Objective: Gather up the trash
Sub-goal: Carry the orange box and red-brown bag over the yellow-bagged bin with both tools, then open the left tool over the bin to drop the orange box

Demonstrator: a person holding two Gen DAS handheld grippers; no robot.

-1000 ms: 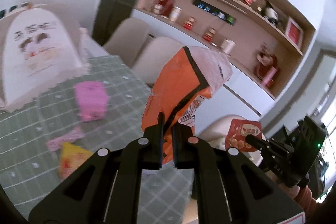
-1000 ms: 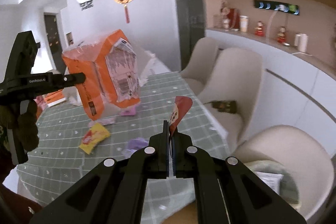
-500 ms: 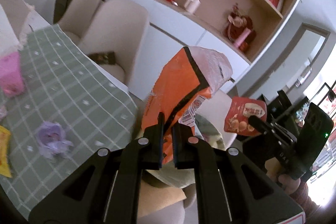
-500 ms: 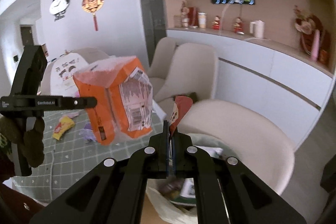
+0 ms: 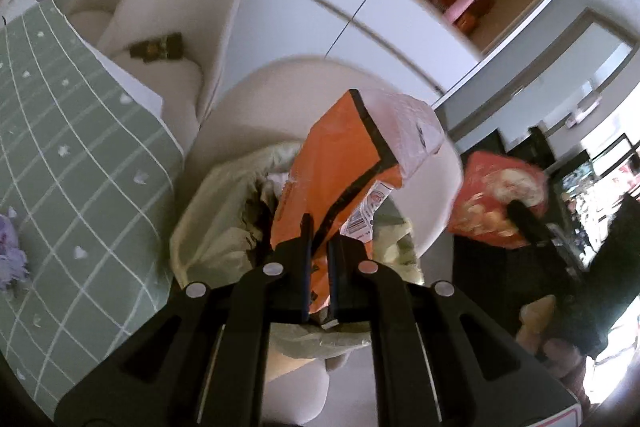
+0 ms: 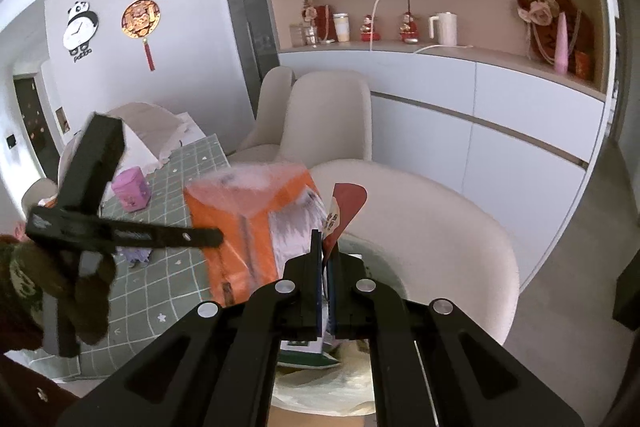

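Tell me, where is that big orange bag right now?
The orange bag is pinched in the left gripper, held in the air above the open trash bag on the cream chair, beside the green-clothed table.

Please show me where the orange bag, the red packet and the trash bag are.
orange bag [image 5: 332, 183]: left wrist view, its orange face.
red packet [image 5: 492, 195]: left wrist view, its printed front.
trash bag [image 5: 216, 211]: left wrist view, its pale left wall.
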